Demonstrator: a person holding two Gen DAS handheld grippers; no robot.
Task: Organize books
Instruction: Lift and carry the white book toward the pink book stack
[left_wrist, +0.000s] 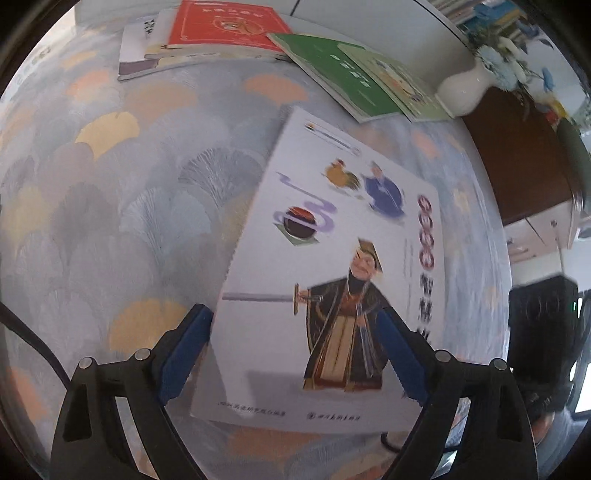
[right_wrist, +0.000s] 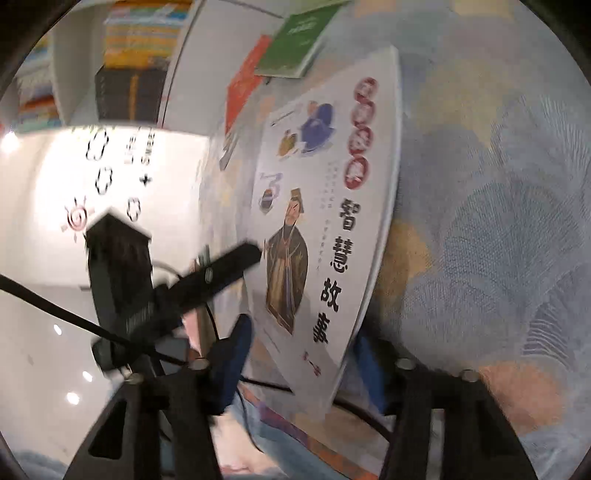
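Note:
A white book with a robed, sword-bearing figure on its cover rests on the patterned tablecloth. My left gripper is open wide over the book's near end. Its left pad sits at the book's left edge and its right pad is above the cover. In the right wrist view the same white book runs away from me. My right gripper is open, and the book's near corner lies between its blue pads with a gap on each side. One black finger of the left gripper reaches the cover there.
At the table's far edge lie a red book, a green book, a pale green book and a white-grey book. A white vase stands on the right. A shelf of stacked books stands behind.

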